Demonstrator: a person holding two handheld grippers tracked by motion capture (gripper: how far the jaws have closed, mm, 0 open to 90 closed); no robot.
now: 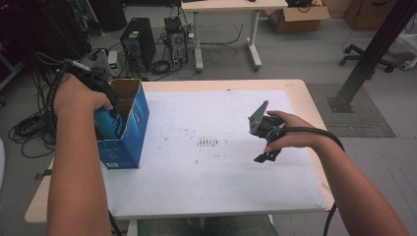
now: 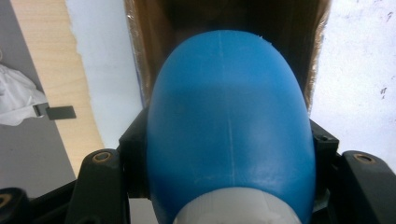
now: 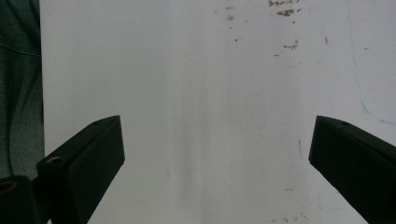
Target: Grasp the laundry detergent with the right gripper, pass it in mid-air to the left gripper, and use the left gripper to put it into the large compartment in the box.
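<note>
High view: left gripper (image 1: 110, 105), jaws clamped on a blue bottle (image 2: 229, 130), holds it in the open blue box (image 1: 129, 129) at the table's left; keep it centred between the walls. Right gripper (image 1: 266, 156) hovers, jaws apart.

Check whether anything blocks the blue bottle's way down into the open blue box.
Nothing visible does. The left hand-held gripper is shut on the blue bottle, right at the open top of the blue box. In the left gripper view the brown inside of the box beyond the bottle looks dark, with no item showing.
</note>
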